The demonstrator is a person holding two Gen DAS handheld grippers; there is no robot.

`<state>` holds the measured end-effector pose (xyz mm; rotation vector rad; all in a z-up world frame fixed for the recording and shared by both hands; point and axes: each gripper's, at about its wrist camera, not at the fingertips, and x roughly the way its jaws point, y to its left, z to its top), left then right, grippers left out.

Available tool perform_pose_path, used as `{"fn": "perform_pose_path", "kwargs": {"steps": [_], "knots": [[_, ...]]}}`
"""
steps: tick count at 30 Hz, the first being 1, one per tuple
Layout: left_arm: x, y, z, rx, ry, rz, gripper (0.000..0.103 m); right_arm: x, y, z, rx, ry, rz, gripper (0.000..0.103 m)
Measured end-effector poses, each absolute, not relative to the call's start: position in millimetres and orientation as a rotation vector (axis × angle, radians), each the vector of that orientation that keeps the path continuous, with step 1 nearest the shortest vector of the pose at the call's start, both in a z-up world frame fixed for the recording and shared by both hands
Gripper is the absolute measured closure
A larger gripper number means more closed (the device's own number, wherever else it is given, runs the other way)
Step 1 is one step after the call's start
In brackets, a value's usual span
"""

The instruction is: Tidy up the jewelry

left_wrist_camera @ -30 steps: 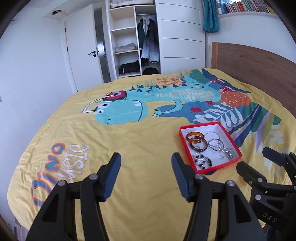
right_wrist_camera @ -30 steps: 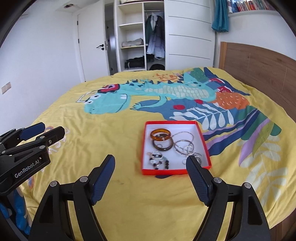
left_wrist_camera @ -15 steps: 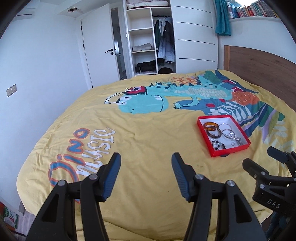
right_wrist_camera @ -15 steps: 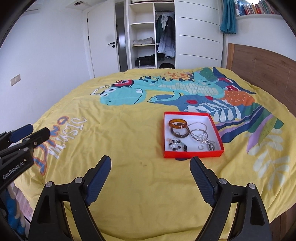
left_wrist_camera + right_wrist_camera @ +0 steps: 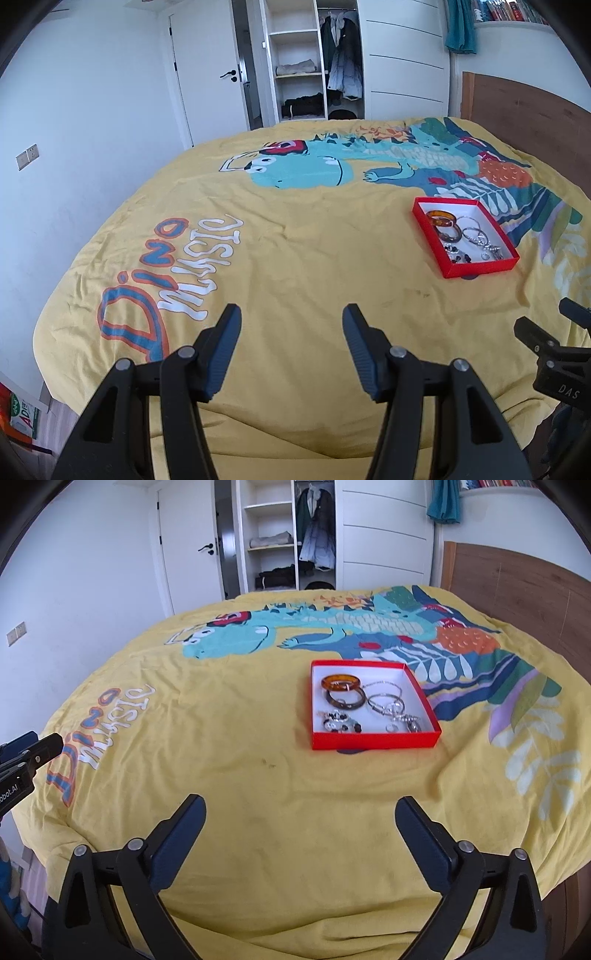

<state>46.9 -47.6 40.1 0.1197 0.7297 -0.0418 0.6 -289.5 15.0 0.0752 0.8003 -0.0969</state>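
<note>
A red tray [image 5: 373, 739] with a white inside lies on the yellow bedspread [image 5: 229, 760], and also shows in the left wrist view [image 5: 480, 266]. It holds an amber bangle [image 5: 340, 682], a dark bangle [image 5: 345, 699], silver rings and chains [image 5: 391, 706] and a beaded piece [image 5: 338, 722]. My left gripper [image 5: 291, 334] is open and empty, low over the front of the bed, left of the tray. My right gripper [image 5: 300, 825] is wide open and empty, well in front of the tray.
The bed has a wooden headboard [image 5: 517, 587] on the right. An open wardrobe [image 5: 291, 535] and a white door [image 5: 188, 554] stand behind the bed. The front edge of the bed lies just under both grippers.
Both grippers have drawn back from the tray toward the front edge of the bed, so the tray looks smaller and farther. Both stay open and empty.
</note>
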Motion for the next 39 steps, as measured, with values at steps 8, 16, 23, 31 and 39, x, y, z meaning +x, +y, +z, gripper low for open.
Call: {"fn": "perform_pose_path", "kwargs": {"steps": [8, 16, 23, 31, 39], "knots": [[52.6, -42.5, 18.5, 0.104, 0.776, -0.057, 0.048, 3.6, -295.4, -0.5, 0.082, 0.834, -0.118, 0.001], [56.8, -37.9, 3.4, 0.109, 0.809, -0.042, 0.048, 6.8, -296.6, -8.0, 0.079, 0.854, -0.119, 0.001], [61.6, -32.3, -8.7, 0.104, 0.841, -0.032, 0.048, 8.7, -298.0, -12.9, 0.077, 0.869, -0.117, 0.001], [66.1, -33.0, -18.2, 0.102, 0.864, -0.041, 0.048, 11.3, -301.4, -20.6, 0.081, 0.889, -0.123, 0.001], [69.3, -34.4, -26.1, 0.102, 0.882, -0.046, 0.048, 14.8, -302.5, -26.4, 0.085, 0.904, -0.124, 0.001]]}}
